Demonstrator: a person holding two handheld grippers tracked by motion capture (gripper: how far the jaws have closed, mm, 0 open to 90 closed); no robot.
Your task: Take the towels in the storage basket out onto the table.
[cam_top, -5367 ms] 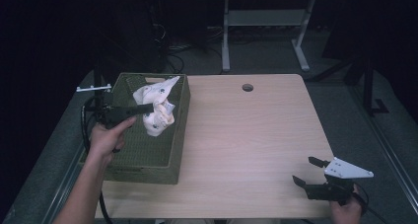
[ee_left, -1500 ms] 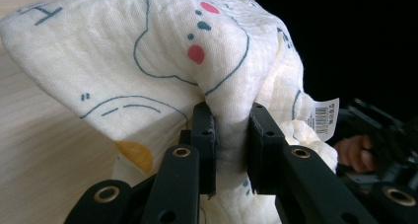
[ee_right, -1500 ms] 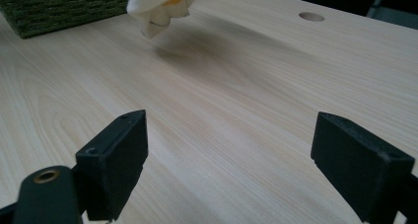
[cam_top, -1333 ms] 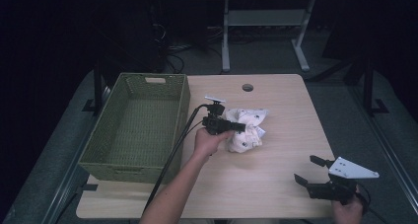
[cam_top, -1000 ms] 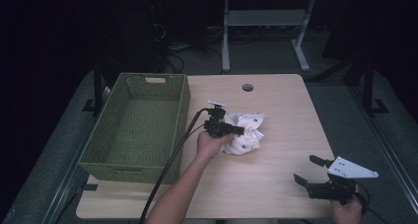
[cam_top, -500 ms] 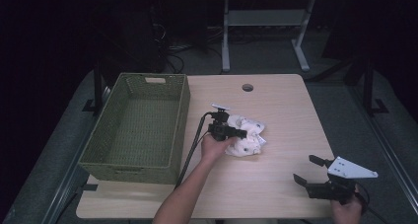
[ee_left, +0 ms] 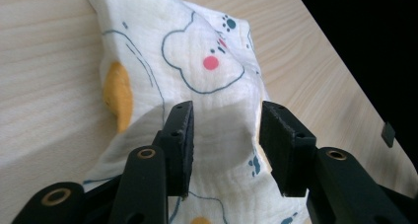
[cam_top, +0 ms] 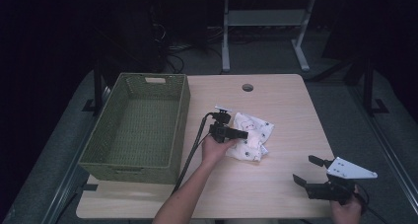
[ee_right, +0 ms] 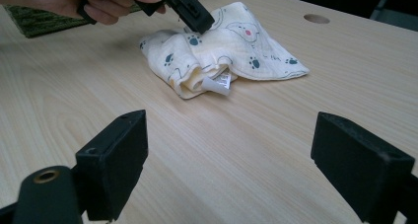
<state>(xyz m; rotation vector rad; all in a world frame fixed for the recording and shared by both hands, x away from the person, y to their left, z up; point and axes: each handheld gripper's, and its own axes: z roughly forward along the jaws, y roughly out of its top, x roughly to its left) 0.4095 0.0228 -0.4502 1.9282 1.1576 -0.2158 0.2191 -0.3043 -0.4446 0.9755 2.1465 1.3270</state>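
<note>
While the left tongs [ee_left: 224, 135] have just been opening over it, the cloth lies loose on the table.
From left: an empty green woven rectangular basket [cam_top: 135, 128]; beside it, mid-table on the pale wooden table [cam_top: 286, 179], the crumpled cream cotton cloth with bear and paw prints [cam_top: 252, 137], a fold humped between released jaws that do not press it. Soft, light, floppy stuff; a bunched fold or edge looks the best hold. Its underside folds stay hidden. At right, the right tongs [ee_right: 246, 169] gape empty.

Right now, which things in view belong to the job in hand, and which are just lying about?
In the job:
- printed cloth, crumpled on the table
- left gripper, jaws just opened, cloth between them
- green basket, empty

Lying about:
- right gripper, open, idle
</note>
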